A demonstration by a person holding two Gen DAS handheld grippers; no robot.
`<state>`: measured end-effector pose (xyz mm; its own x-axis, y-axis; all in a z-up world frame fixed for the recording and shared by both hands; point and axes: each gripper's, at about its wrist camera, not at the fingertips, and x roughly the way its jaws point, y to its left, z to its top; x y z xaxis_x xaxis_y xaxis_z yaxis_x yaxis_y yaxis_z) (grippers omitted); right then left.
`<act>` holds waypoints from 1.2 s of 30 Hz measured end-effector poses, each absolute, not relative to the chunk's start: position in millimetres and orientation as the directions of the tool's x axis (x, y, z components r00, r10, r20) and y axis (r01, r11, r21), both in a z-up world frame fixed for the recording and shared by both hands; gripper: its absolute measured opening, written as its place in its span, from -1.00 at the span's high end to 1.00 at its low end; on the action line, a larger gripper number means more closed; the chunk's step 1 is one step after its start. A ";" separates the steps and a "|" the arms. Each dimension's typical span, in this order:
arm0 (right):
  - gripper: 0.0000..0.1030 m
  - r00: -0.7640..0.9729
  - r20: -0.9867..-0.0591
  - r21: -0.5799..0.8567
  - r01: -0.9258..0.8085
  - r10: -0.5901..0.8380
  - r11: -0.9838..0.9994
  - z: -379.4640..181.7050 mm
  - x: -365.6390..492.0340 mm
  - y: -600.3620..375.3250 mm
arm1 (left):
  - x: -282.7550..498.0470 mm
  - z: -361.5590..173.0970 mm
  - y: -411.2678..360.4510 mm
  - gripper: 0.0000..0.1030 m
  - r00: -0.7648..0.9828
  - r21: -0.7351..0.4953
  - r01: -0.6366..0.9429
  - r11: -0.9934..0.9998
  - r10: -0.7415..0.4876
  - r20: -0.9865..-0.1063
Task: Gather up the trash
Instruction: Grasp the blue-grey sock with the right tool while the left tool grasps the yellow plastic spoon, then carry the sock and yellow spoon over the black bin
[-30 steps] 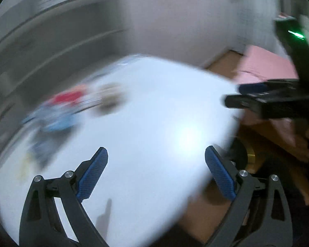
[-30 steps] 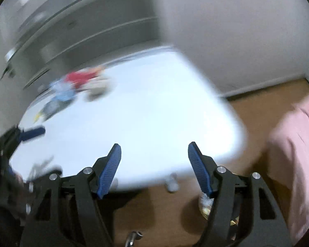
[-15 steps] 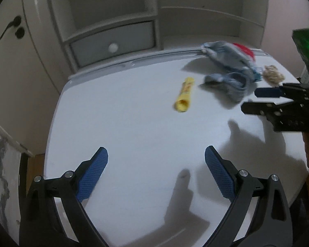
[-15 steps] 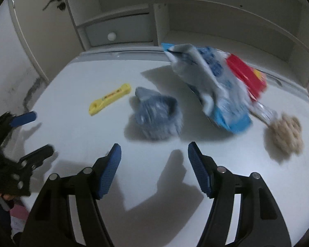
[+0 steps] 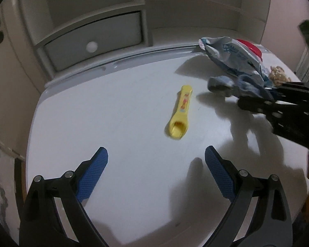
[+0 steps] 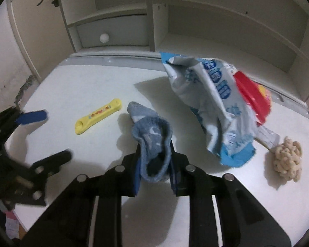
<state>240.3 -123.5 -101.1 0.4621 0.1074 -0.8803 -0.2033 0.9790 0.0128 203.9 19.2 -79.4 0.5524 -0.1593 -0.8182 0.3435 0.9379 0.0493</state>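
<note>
A blue sock lies on the white table; my right gripper is shut on its open cuff. The sock also shows in the left wrist view, with the right gripper at its end. A yellow tube-shaped wrapper lies mid-table, ahead of my open, empty left gripper; it also shows in the right wrist view. A crumpled white-and-blue plastic bag with a red packet lies behind the sock. A beige noodle-like clump lies at the right.
A grey shelf unit with a knobbed drawer stands against the table's far edge. A door is at the far left. The table's near edge drops off below both grippers.
Both grippers swung from a blurred view onto the table and moved closer to the litter. My right gripper, open half a second ago, has closed on the sock's cuff.
</note>
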 end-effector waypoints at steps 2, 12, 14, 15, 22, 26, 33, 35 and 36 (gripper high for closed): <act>0.57 0.472 -0.874 0.021 -0.205 0.118 0.979 -93.0 227.5 -130.5 | 210.5 -81.8 11.8 -0.79 0.549 0.060 0.351 0.934 -0.154 -0.821; 0.57 0.527 -0.844 0.026 -0.152 0.103 0.988 -50.0 150.3 -194.6 | 227.4 -81.1 -14.3 -0.19 0.533 0.035 0.384 0.923 -0.191 -0.824; 0.57 0.537 -0.840 0.023 -0.118 0.083 0.993 -43.6 130.5 -215.8 | 224.7 -78.8 -20.2 0.43 0.541 0.042 0.402 0.914 -0.200 -0.817; 0.57 0.541 -0.838 0.022 -0.104 0.075 0.994 -41.4 122.8 -225.5 | 223.4 -78.4 -24.4 0.64 0.542 0.053 0.413 0.909 -0.199 -0.816; 0.57 0.575 -0.817 0.017 0.103 -0.045 0.995 -23.5 43.8 -330.6 | 185.9 -60.2 -80.0 0.64 0.559 0.053 0.450 0.891 -0.235 -0.795; 0.57 0.571 -0.810 0.016 0.242 -0.129 0.970 -19.5 -7.4 -395.7 | 141.8 -35.0 -137.1 0.65 0.565 0.031 0.537 0.843 -0.332 -0.756; 0.57 0.518 -0.816 0.027 0.478 -0.257 0.878 -30.6 -104.9 -501.5 | 55.5 -10.0 -281.1 1.00 0.502 0.047 0.741 0.669 -0.506 -0.702; 0.57 0.498 -0.823 0.027 0.514 -0.273 0.857 -39.3 -123.3 -518.7 | 55.4 -21.2 -312.1 1.00 0.476 0.050 0.759 0.649 -0.501 -0.723; 0.57 0.487 -0.830 0.032 0.531 -0.273 0.847 -46.3 -133.0 -528.0 | 63.2 -27.6 -316.9 1.00 0.478 0.052 0.748 0.661 -0.484 -0.732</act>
